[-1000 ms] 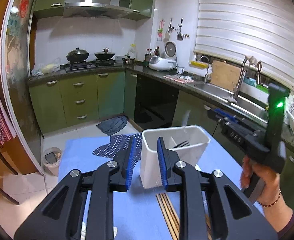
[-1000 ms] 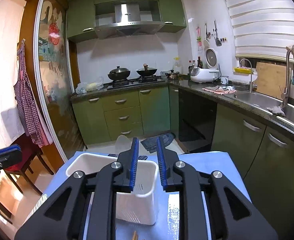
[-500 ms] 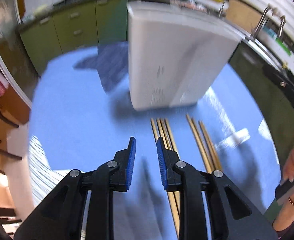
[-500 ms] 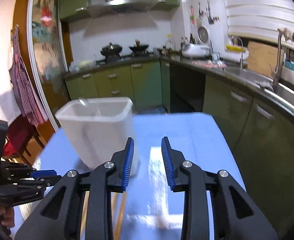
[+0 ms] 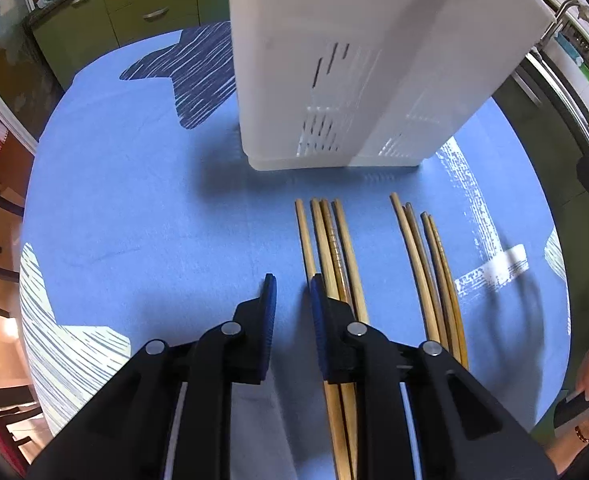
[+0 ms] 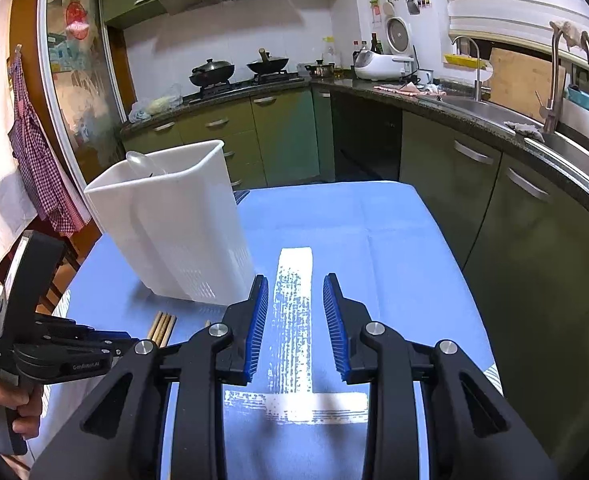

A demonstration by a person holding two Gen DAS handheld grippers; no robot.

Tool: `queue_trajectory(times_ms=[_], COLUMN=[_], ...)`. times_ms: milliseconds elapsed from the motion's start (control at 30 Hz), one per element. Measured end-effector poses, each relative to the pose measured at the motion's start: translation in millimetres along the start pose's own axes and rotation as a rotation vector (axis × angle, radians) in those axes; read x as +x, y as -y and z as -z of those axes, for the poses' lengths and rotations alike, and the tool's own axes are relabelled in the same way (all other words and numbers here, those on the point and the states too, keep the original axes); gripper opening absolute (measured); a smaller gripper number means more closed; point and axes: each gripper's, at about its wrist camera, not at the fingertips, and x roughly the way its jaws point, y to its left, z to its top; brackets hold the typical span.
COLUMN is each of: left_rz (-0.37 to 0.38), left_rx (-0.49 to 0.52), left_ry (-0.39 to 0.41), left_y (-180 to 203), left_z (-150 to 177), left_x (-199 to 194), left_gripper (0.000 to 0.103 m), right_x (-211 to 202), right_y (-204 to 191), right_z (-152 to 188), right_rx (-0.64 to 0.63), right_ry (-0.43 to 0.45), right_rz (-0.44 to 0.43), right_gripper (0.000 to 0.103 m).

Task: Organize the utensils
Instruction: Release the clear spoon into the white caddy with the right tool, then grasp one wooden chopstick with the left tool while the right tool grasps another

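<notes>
The chopsticks lie flat on the blue-clothed tabletop (image 5: 134, 208) in 2 loose bundles, both just in front of the white utensil holder (image 5: 334, 80): a left bundle (image 5: 326, 240) of about 4 sticks and a right bundle (image 5: 426, 256) of about 4 more, a little apart from it. The holder stands upright with a spoon (image 6: 142, 162) already inside.

The left gripper (image 5: 292, 292) points steeply down beside the left bundle. Its jaws have just been closing and stand only narrowly apart, with nothing between them; its right finger (image 5: 318, 300) hangs over the leftmost sticks. The right gripper (image 6: 294, 312) hovers over bare cloth, fingers apart and empty after just opening.

The sticks look light, stiff and smooth, so they will likely roll or fan out when pinched. Lying flat, they give little to get under; taking 1 or 2 near the middle, or at the thicker end, seems safest. The slotted plastic holder looks light and could tip if bumped.
</notes>
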Motion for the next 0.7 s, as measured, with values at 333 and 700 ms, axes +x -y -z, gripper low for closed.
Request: queue_trajectory(times_ms=[333, 700], left_rz=[-0.025, -0.001], left_rx=[0.029, 0.019], left_ry=[-0.034, 0.093], left_y=[10, -5], left_z=[0, 7], left_x=[2, -33], left_gripper=[0.014, 0.006], right_x=[8, 65], right_y=[-15, -37], right_z=[0, 28], right_rx=[-0.029, -0.046], right_ry=[-0.052, -0.409], right_rz=[-0.016, -0.115], right_gripper=[0.029, 0.029])
